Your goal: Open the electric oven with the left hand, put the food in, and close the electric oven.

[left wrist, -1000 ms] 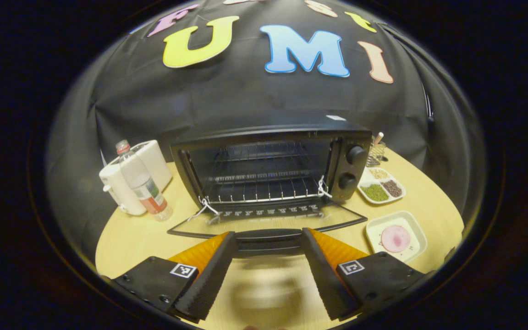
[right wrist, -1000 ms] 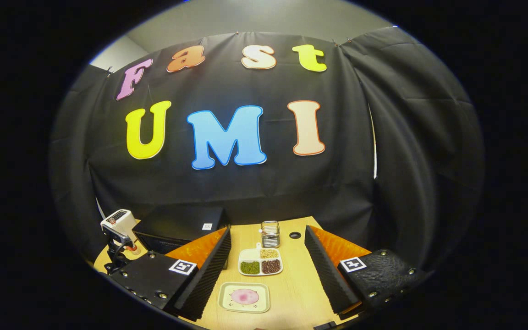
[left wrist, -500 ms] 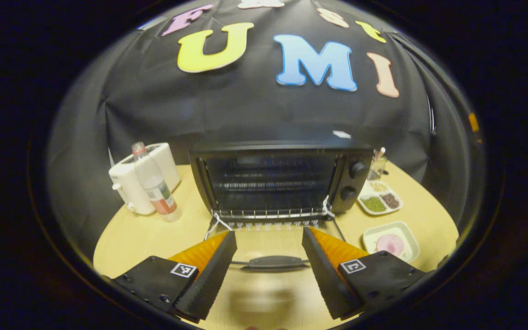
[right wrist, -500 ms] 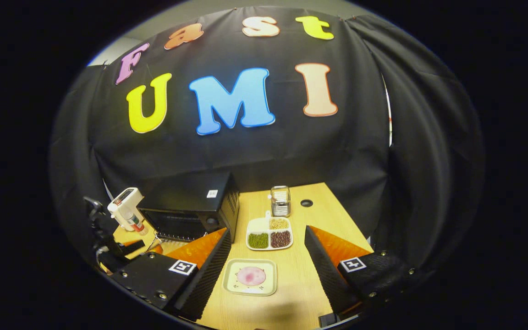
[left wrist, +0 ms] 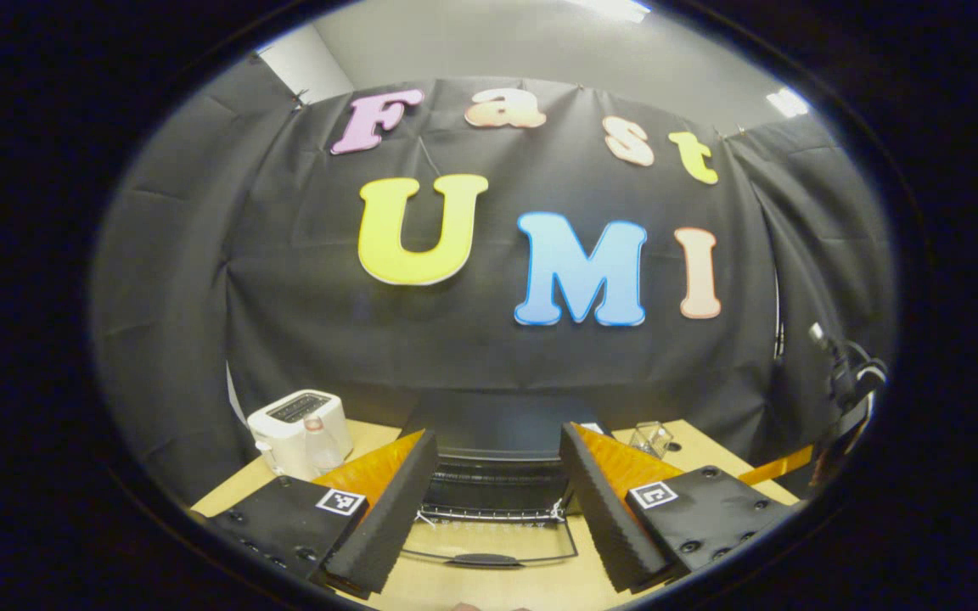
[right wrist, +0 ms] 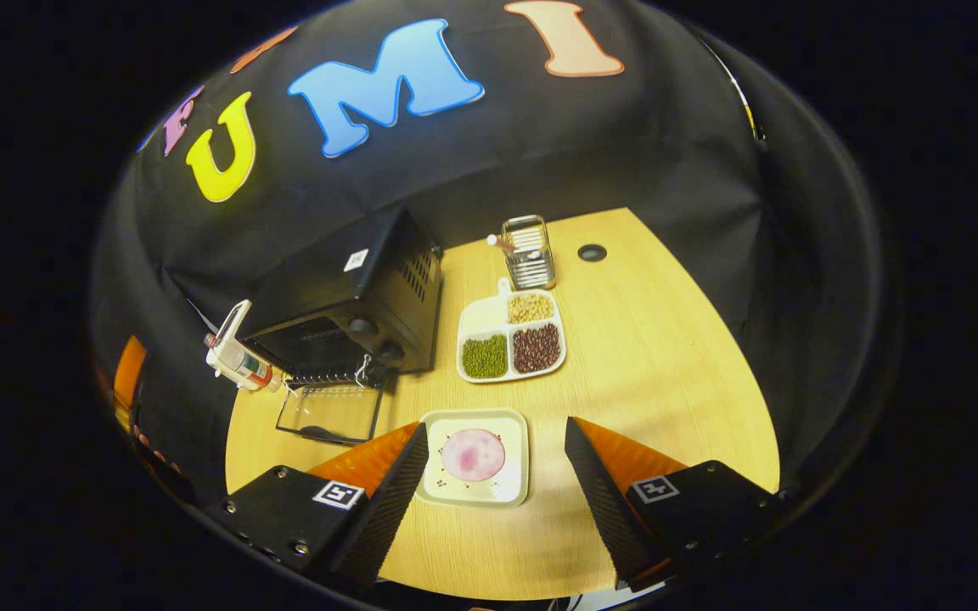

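Pink food: round slice (right wrist: pixel 473 454) lay on its tray (right wrist: pixel 516 490), lower centre, awaiting pickup.
Right gripper (right wrist: pixel 496 484): fingers apart, straddling the tray.
Oven door (right wrist: pixel 329 413): lay flat open at left.
Left gripper (left wrist: pixel 497 509): fingers apart, empty.

We see black cloth wall (left wrist: pixel 472 356) across the frame's middle, grey ceiling (left wrist: pixel 540 42) above with lit panels upper right. Light wood table (right wrist: pixel 650 356) lower centre, a round cable hole (right wrist: pixel 592 252) near its far edge.
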{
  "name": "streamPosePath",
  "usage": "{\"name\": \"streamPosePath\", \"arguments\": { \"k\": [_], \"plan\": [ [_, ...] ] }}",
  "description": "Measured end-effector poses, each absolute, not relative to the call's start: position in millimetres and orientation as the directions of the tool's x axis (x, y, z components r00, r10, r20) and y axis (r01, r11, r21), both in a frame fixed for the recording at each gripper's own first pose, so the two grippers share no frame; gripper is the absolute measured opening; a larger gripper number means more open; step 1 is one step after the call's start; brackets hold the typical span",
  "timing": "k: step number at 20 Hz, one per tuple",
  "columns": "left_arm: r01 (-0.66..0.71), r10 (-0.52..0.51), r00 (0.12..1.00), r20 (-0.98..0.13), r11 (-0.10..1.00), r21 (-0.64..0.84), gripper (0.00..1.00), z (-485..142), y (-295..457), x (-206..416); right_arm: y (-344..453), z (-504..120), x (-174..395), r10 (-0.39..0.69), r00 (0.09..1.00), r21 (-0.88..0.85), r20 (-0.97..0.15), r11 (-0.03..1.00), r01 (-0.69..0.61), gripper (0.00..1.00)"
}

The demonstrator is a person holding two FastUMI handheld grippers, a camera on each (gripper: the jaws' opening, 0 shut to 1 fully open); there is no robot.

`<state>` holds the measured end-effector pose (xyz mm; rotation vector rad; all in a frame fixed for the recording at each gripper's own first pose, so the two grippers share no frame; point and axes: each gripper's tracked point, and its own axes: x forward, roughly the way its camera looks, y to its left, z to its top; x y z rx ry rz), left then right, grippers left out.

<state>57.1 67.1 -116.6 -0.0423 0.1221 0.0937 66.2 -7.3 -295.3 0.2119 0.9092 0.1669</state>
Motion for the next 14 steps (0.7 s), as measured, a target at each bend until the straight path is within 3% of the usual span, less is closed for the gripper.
{"name": "streamPosePath", "arguments": {
  "k": [7, 8, 9, 14],
  "plan": [
    [-0.136, 0.130, 0.986, -0.103, 0.989, -0.063, 1.00, -102.8, 81.9, 34.7, 2.1, -365.4, 66.4, 0.302, 0.378, 0.333, -0.875, 0.943, 0.019, 0.98],
    [-0.146, 0.138, 0.984, -0.109, 0.987, -0.066, 0.91, -106.5, 85.7, 30.7, 0.5, -372.6, 67.7, 0.301, 0.357, 0.332, -0.884, 0.943, 0.028, 0.98],
    [-0.157, 0.149, 0.982, -0.113, 0.985, -0.066, 1.00, -108.7, 90.5, 27.6, -0.8, -378.8, 68.7, 0.297, 0.336, 0.326, -0.894, 0.945, 0.034, 0.98],
    [-0.199, 0.190, 0.972, -0.140, 0.978, -0.057, 0.97, -120.0, 110.3, 15.8, -2.6, -410.9, 77.3, 0.279, 0.266, 0.305, -0.923, 0.950, 0.060, 0.99]
  ]
}}
